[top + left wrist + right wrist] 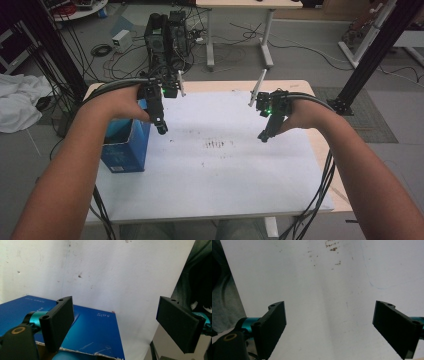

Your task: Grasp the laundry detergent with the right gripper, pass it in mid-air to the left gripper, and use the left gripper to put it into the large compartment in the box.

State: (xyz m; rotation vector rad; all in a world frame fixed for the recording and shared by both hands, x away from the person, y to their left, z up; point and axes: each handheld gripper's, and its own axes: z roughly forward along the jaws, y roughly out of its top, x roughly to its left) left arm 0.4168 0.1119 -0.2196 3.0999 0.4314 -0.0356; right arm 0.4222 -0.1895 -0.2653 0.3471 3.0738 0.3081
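**A:** Blue cardboard, that's the box point(124, 147) at the left edge of the white table point(225, 175), open top, sitting right under the person's left forearm. Anyone else reading it that way?

**B:** Yep. The left gripper point(161, 126) hangs just to the right of the box, above its top right corner, jaws pointing down at the table. From the left gripper view the jaws stand wide apart with nothing between them, and a blue flap point(95, 327) of the box lies just below the left one. Not touching the box, as far as I can tell.

**A:** And the other side?

**B:** The right gripper point(264, 135) is well apart from the box, over the right half of the table, tilted down and inward. Its jaws are spread wide too, just bare white table point(332, 302) between them.

**A:** What's that dark smudge?

**B:** Some small marks point(218, 145) on the table, right of the box, between the two grippers. Too small to say what they are, maybe ink or scuffs.
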